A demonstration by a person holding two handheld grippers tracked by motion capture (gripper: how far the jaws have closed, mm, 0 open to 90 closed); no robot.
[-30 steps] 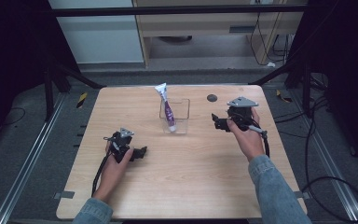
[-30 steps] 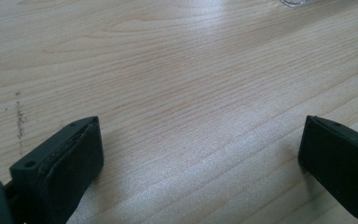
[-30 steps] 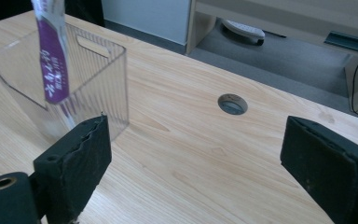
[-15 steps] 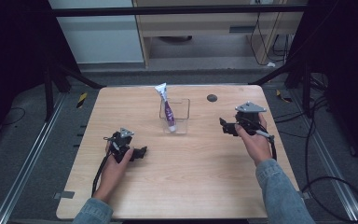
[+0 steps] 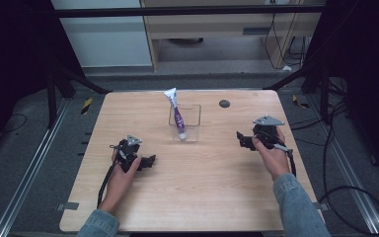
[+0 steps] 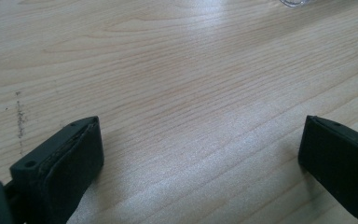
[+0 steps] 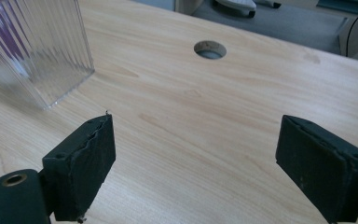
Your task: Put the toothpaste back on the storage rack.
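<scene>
Jaws of both grippers stand wide and empty; clear box (image 5: pixel 185 123) holds a purple tube (image 5: pixel 177 116).

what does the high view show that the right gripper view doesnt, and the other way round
High view alone: the whole table, the purple and white tube standing tilted in the clear container, the left gripper resting on the wood, both forearms, and the floor with its cables.

Right gripper view alone: the right gripper seen up close, its black jaws wide apart with bare wood between them, and the ribbed wall of the container.

Both: the clear container, the round hole in the tabletop, the light wood surface.
</scene>
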